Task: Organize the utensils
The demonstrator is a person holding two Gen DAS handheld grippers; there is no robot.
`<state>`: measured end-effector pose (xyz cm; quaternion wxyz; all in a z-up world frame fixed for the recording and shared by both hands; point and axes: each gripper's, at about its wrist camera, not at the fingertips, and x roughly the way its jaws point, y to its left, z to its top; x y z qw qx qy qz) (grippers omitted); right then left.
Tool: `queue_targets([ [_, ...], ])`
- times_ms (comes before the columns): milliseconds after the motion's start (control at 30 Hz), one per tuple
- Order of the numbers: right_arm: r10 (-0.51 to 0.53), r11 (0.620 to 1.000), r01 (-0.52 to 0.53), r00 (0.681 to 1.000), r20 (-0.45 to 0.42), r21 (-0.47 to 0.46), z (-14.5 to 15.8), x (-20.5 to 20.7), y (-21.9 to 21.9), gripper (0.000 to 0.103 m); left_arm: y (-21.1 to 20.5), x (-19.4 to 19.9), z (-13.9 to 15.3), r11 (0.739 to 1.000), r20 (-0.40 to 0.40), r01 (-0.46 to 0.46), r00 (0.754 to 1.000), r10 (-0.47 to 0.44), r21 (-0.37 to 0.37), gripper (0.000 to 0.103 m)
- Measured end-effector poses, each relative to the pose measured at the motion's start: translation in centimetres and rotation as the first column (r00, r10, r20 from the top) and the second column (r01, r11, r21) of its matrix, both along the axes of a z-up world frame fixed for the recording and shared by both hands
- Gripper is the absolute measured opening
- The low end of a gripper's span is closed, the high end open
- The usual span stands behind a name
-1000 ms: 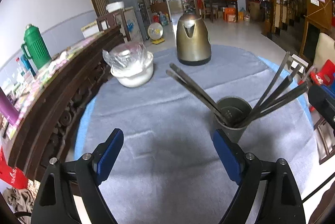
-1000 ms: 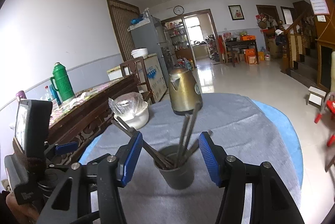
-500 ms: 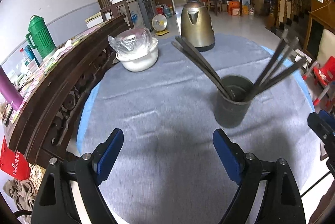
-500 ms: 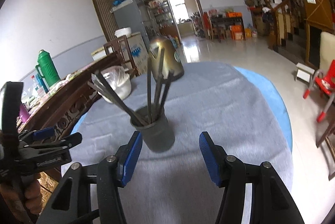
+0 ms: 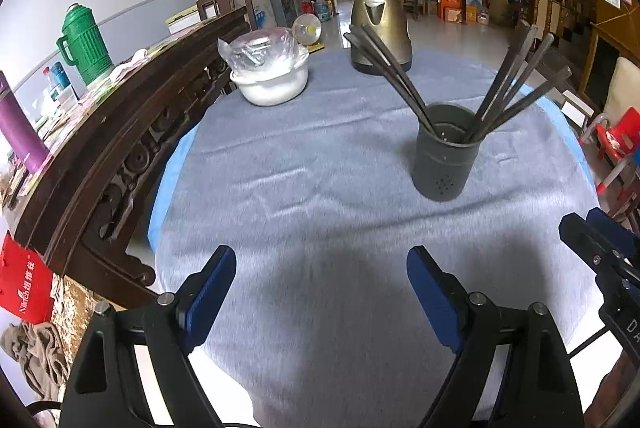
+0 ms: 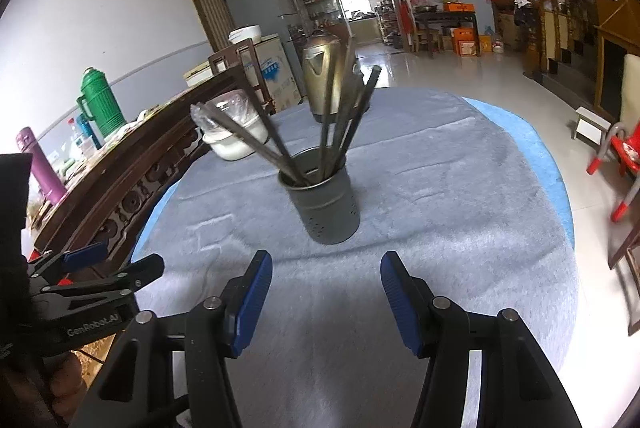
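So as far as I can tell the sorting part looks basically done: all the utensils (image 6: 340, 124) are standing in the dark holder (image 6: 326, 206), fanned out in two bunches, and nothing is lying loose on the grey tablecloth (image 5: 320, 212). If anything's left, I'd guess it's just tidying that fan. The left gripper (image 5: 320, 284) has its jaws spread wide with nothing between them, and the holder sits off at about 1 o'clock from it. The right gripper (image 6: 326, 288) is partly open, also empty, and the holder is dead ahead at 12 o'clock, clear of its tips. The left view gives you the kettle (image 5: 380, 28) and covered white bowl (image 5: 272, 76) unobstructed at 12 and 11; in the right view the handles cross in front of the kettle, but you can see the other tool at 9 o'clock.
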<state>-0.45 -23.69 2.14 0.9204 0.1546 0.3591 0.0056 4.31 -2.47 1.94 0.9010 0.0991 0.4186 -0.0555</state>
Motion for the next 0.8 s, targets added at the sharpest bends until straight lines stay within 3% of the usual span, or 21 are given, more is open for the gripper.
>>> queue_targets([
  [400,0.022,1.000,-0.022,1.000,-0.010,0.005,0.5,-3.2,1.8,0.061,1.1,-2.9,0.0,1.000,-0.007,0.003,1.000,-0.003,-0.017,0.088],
  [800,0.027,1.000,-0.027,0.999,0.018,0.006,0.9,-3.4,1.9,0.061,1.1,-3.5,0.5,1.000,0.006,0.002,1.000,-0.002,-0.025,0.088],
])
